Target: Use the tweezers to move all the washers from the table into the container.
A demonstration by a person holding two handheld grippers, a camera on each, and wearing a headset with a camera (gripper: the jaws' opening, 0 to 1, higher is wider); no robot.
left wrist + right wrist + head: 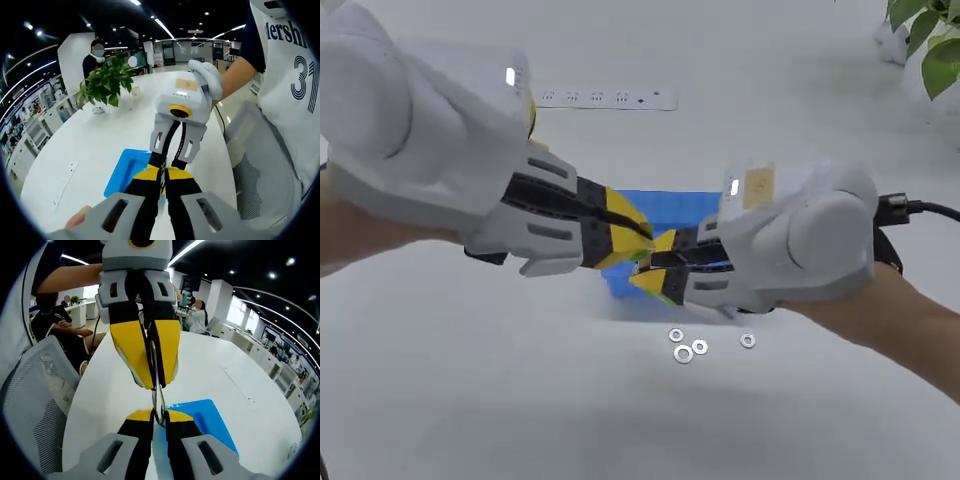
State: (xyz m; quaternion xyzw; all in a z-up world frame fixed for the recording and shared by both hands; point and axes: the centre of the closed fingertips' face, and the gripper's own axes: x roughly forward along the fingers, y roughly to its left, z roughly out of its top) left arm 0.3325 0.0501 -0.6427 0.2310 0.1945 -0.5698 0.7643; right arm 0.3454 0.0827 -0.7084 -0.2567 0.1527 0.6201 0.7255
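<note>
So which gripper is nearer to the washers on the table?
Right. In the head view the right gripper is just above the washers; the left gripper reaches in from farther left.

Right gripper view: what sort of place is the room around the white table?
Most likely an open-plan office. It has long ceiling lights, a mesh office chair beside the table, and people sitting at desks in the background.

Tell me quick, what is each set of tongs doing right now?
Left tongs: shut on the tweezers.
Right tongs: shut on the same tweezers.
</note>
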